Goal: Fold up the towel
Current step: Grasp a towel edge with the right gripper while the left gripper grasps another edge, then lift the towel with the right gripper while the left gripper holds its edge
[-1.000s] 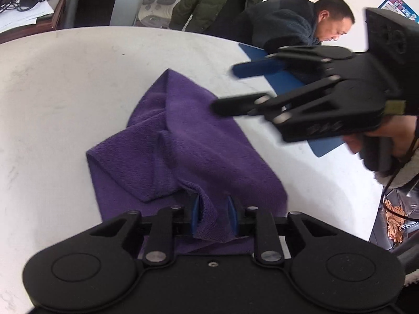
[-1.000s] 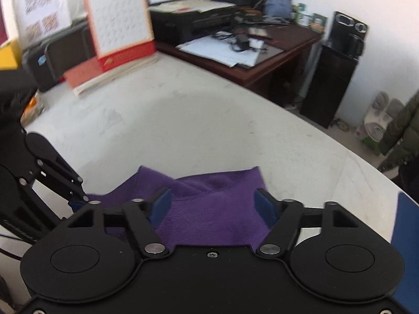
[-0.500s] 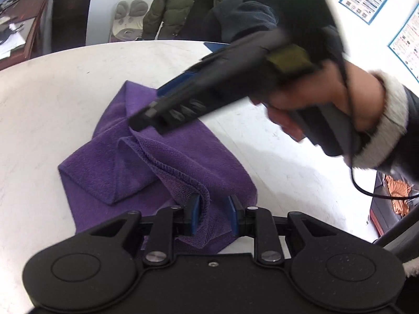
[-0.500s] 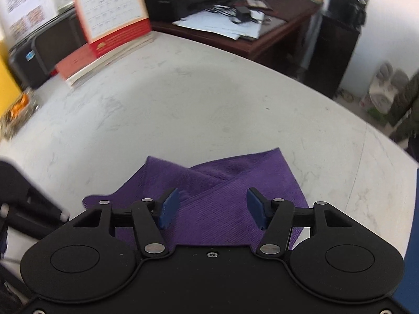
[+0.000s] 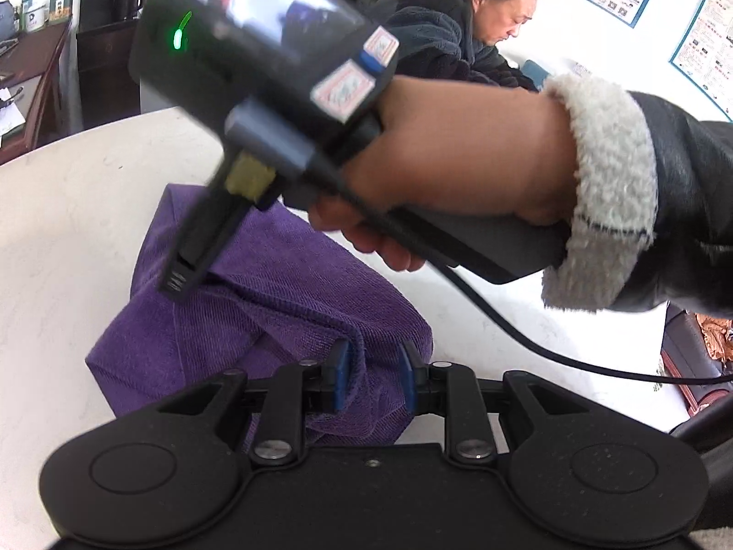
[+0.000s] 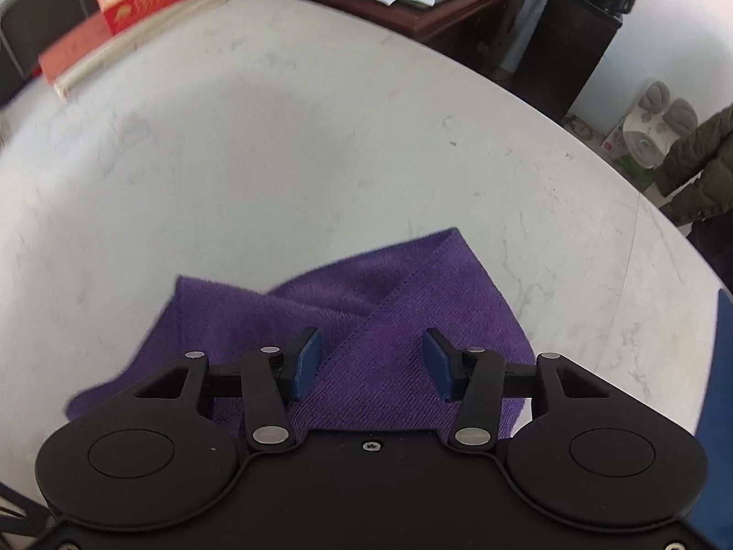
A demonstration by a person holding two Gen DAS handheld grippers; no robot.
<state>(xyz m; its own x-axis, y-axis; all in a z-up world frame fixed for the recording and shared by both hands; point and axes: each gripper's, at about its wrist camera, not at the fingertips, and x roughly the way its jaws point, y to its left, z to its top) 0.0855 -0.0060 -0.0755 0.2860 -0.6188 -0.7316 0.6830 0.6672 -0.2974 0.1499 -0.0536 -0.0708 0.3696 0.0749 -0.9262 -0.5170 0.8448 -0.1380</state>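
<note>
A purple towel lies crumpled and partly folded on the white table. My left gripper is shut on a bunched fold at the towel's near edge, with cloth filling the gap between its blue pads. My right gripper, held by a hand, points steeply down with its tips at the towel's far left part. In the right wrist view the right gripper hovers over the towel. Its jaws are closing, the cloth lies beneath them, and the pads do not press on it.
A red and white desk calendar stands at the table's far edge, with a dark wooden desk behind it. A person in a dark jacket sits across the table. A black cable trails from the right gripper. A blue sheet lies at the right.
The right gripper swung from right to left across the left wrist view and sank tip-first onto the towel, its jaws narrowing. The left gripper kept its hold on the fold.
</note>
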